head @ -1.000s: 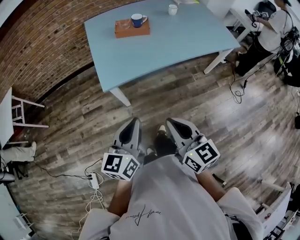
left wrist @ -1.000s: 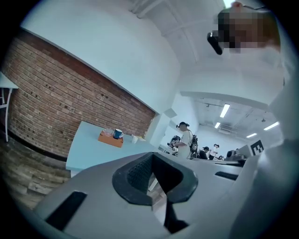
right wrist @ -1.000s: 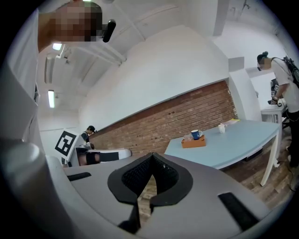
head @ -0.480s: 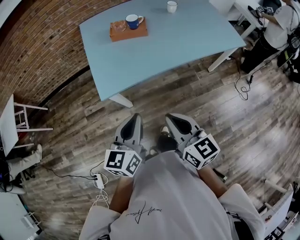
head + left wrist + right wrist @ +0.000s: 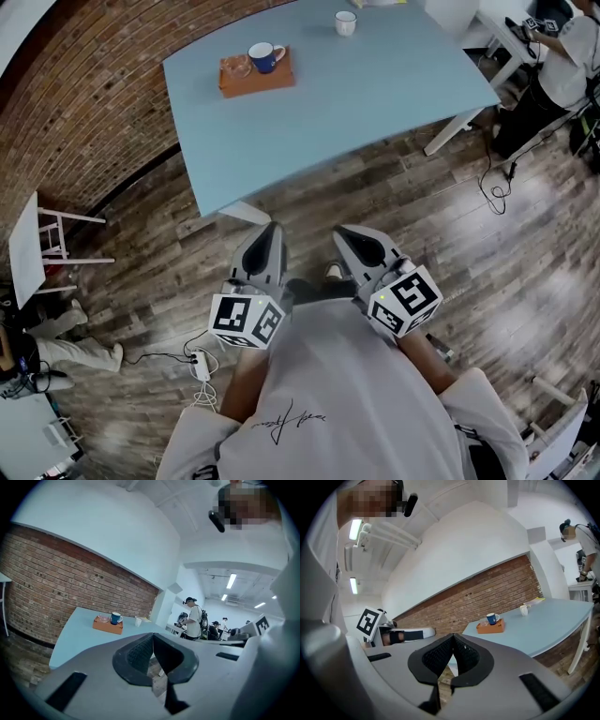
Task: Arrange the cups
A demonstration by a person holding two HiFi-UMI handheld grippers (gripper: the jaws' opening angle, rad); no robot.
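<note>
Toward the table's [image 5: 356,103] far-left part, a blue cup [image 5: 263,56] sits on an orange tray [image 5: 272,81]. A white cup [image 5: 346,22] stands well apart, near the far edge. The left claw [image 5: 271,230] and right claw [image 5: 343,234] are both closed and empty, over open wood floor [image 5: 469,244] near the table's front edge.

I stand in a lab-like workroom: brick wall [image 5: 75,103], plank floor [image 5: 450,244], blue table [image 5: 375,84], strip lights [image 5: 231,581], people [image 5: 193,620] at benches.
</note>
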